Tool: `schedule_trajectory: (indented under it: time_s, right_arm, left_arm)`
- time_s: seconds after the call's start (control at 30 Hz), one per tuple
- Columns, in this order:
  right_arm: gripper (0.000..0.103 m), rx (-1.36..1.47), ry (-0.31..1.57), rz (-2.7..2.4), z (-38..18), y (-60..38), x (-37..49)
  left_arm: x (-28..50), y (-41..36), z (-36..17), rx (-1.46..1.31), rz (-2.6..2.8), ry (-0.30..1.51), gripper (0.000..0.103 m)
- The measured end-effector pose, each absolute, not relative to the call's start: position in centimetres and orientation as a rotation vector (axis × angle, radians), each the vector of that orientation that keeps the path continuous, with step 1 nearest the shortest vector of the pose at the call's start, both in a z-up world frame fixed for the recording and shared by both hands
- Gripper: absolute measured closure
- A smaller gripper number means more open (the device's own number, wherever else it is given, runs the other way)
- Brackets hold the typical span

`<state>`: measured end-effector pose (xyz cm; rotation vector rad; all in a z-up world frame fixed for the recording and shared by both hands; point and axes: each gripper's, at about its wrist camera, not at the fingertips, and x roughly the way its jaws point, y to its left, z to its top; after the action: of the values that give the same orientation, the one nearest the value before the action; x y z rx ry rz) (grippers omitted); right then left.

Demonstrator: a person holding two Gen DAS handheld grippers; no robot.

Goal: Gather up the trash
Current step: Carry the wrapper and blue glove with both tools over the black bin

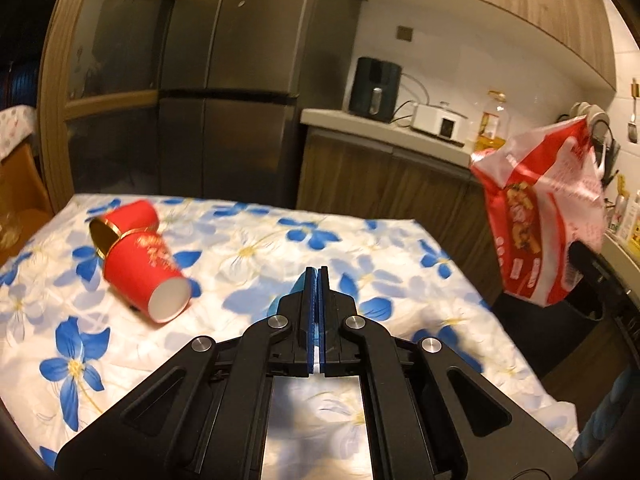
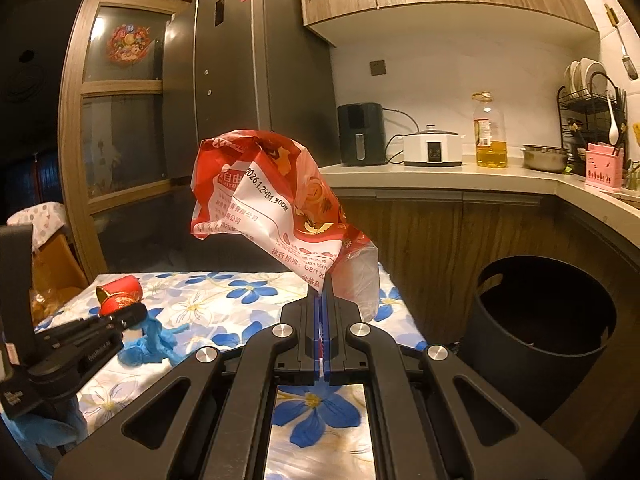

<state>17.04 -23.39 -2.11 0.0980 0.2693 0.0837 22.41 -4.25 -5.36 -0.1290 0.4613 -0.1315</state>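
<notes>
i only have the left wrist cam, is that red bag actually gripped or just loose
Observer: Gripped. The right gripper is shut on a lower corner of the red snack bag, which stands up above the jaws.
Operator: bag hides the bin for me, where is it
Observer: The black bin stands on the floor to the right of the table, mouth open. The bag is above the table edge, not over the bin.
Operator: whats the blue stuff in my jaws
Observer: A crumpled blue glove. It sits at the tip of the left gripper and spreads onto the flowered tablecloth.
</notes>
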Motion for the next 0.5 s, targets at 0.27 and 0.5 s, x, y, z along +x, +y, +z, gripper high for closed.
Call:
schedule_trajectory:
  time_s: [0.27,0.5]
  right_arm:
    - [0.101,0.111,0.239,0.036,-1.3,-26.0,15.4]
    - [0.101,0.127,0.216,-0.019,-1.0,-29.1,14.1]
  left_arm:
    - [21.4,-8.3,-2.8,-0.101,-0.192,0.419,0.103]
    - [20.9,-12.5,-1.2,-0.08,-0.273,0.394,0.103]
